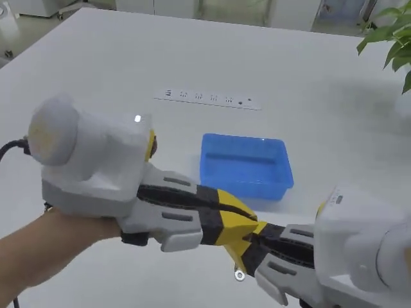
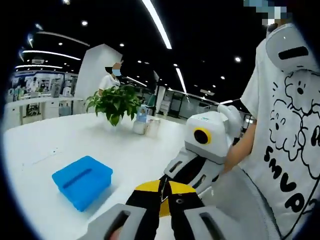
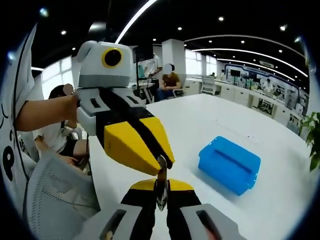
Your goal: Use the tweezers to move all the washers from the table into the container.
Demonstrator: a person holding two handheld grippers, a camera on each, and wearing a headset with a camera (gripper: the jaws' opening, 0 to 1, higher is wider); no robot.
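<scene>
The slim metal tweezers (image 3: 161, 186) stand between the jaws of my right gripper (image 3: 161, 201), which is shut on them. My left gripper (image 3: 163, 161) comes in from the upper left, and its yellow tips close on the same tweezers. In the head view the left gripper (image 1: 252, 224) and right gripper (image 1: 246, 242) meet tip to tip near the table's front edge. Just below them a small metal washer (image 1: 239, 275) lies on the white table. The blue container (image 1: 244, 165) sits a short way behind them, and I see nothing inside it.
A flush power-socket strip (image 1: 207, 99) lies in the table (image 1: 96, 70) beyond the container. Plant leaves (image 1: 393, 40) hang over the far right corner. A mesh chair (image 3: 60, 195) and a seated person are beside the table's near edge.
</scene>
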